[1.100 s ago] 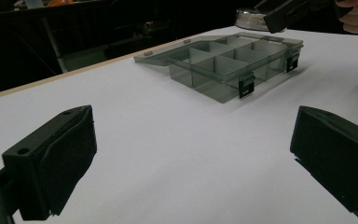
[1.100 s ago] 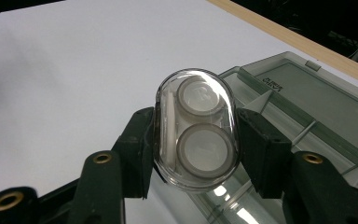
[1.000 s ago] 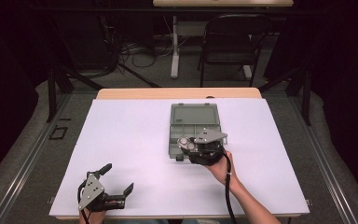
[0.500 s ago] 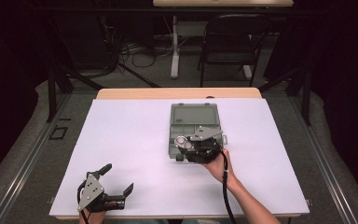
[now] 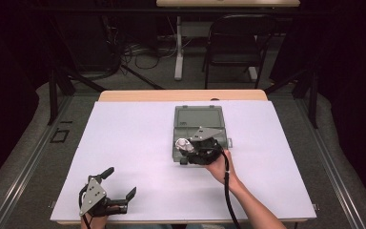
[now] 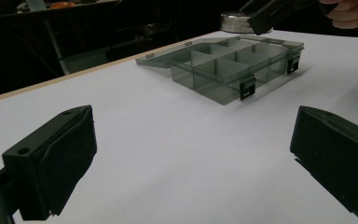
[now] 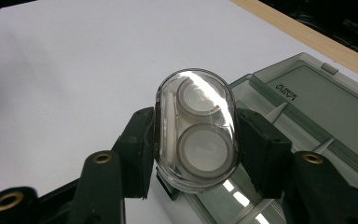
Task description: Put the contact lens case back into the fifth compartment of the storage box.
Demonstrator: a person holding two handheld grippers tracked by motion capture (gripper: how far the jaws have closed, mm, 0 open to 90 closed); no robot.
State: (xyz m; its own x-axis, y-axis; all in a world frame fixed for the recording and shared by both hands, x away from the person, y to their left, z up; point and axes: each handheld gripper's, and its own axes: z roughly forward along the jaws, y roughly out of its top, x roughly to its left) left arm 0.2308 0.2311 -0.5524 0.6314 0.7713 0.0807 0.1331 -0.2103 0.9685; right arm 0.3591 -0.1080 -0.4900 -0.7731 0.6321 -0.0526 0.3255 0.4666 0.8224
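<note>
Two black pads of the right gripper (image 7: pixel 196 149) clamp the flat sides of a clear oval capsule (image 7: pixel 196 135), which holds two white-rimmed round discs stacked one above the other. Just beyond and beneath the jaws lies the open grey compartment organizer box (image 7: pixel 307 112), its hinged lid laid back flat on the white table (image 7: pixel 65 56); the capsule hangs over the near edge of the box, seemingly above a corner cell. In the high view the right gripper (image 5: pixel 190 145) sits over the box's near left corner. The smooth, curved shell could, I judge, squirt out of the pads if the grip slackens or it knocks a divider, then bounce off onto the table; releasing too far out would miss the cell. Well apart, the left gripper (image 6: pixel 191 154) rests with its jaws spread wide and nothing between them, facing the box (image 6: pixel 228 65). Whether the capsule touches the box wall is hidden by the jaws, and the lid's small lettering is too fine to read.
</note>
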